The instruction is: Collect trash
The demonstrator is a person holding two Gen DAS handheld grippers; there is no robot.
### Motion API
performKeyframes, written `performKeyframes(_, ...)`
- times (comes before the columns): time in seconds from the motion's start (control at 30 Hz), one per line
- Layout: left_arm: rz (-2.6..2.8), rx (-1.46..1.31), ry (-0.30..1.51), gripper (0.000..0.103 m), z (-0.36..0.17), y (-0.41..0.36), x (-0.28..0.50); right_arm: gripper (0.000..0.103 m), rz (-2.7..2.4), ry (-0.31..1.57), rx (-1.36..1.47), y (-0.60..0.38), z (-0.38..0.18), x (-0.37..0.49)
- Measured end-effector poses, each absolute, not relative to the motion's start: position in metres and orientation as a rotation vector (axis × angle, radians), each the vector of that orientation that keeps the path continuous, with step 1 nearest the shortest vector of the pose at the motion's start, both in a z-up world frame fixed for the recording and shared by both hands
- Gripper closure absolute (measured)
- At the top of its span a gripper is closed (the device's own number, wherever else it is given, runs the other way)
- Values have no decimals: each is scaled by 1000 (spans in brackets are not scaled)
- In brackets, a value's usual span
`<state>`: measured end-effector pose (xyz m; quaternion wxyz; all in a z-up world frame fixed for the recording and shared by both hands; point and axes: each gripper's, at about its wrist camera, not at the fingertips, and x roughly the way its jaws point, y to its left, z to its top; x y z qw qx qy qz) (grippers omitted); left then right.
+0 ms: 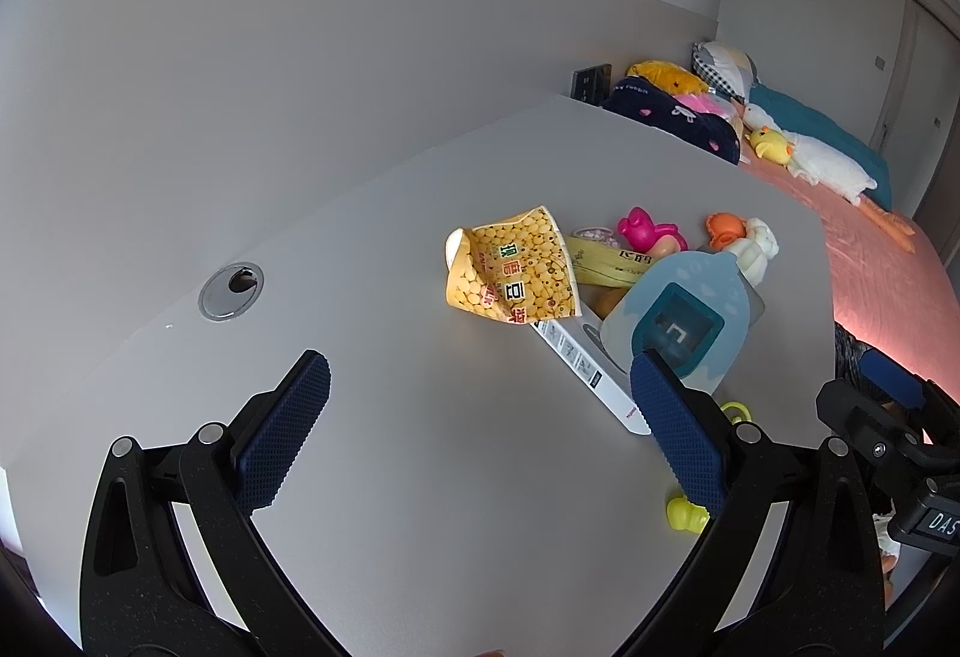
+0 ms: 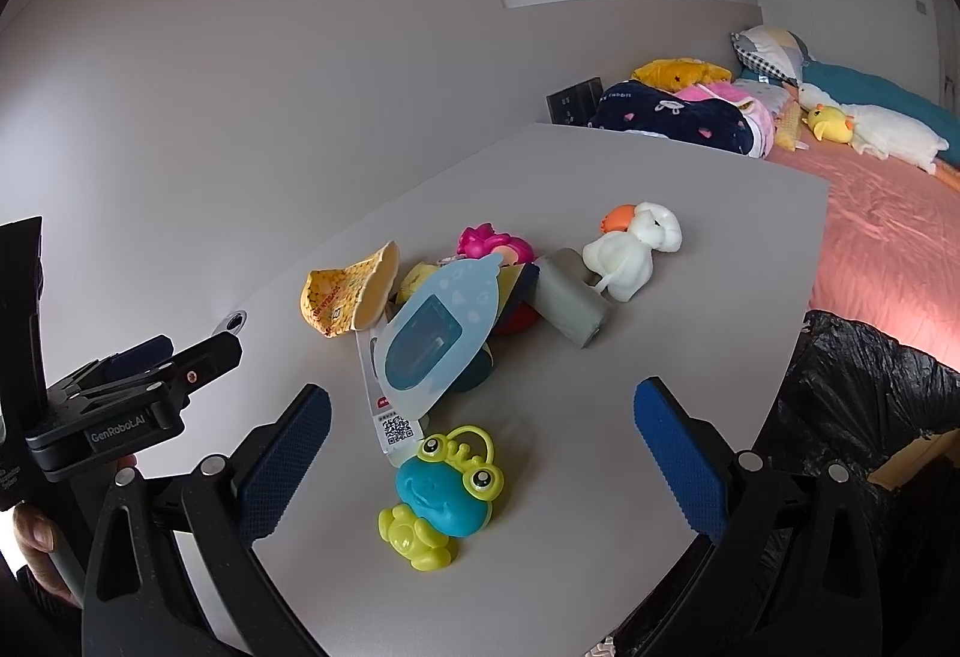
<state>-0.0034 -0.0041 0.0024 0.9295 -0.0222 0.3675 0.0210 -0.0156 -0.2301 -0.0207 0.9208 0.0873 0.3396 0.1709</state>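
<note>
Nearest, left gripper [image 1: 480, 417]: hovering spread wide over bare table [image 1: 390, 507], carrying nothing; its blue pads are finely knurled rubber on black frames.
Nearest, right gripper [image 2: 480, 447]: likewise splayed and empty, framing the frog toy [image 2: 444, 495], a smooth plastic piece in teal and lime.
Left of pile: crushed paper cup [image 1: 516, 273] is lying on its side, yellow bean print, rim buckled.
Middle of pile: flat white carton [image 1: 591, 375] is poking out under a pale blue translucent holder [image 2: 438, 339]; a yellow wrapper [image 1: 606, 261] is sitting just behind.
Right of pile: grey roll [image 2: 570, 297] is leaning beside a soft white figure [image 2: 630, 249].
Far right: black bin bag [image 2: 870, 387], glossy and crinkled, is gaping at the table's edge.
Progress: apparently nothing collected yet; cup, wrapper and carton are waiting among toys.
</note>
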Motion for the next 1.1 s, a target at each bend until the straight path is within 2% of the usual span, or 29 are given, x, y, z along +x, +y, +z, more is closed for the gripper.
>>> performKeyframes(0.43,42,-45,756,6,1,-3,-2,2,360,715,162,-227,-24,-15)
performKeyframes(0.9,87,-102,812,6,-14,18,10,3,428,815,66,-193,-62,-11)
performKeyframes(1.1,70,-98,825,6,-21,17,13,16,416,847,12,-182,-77,-6)
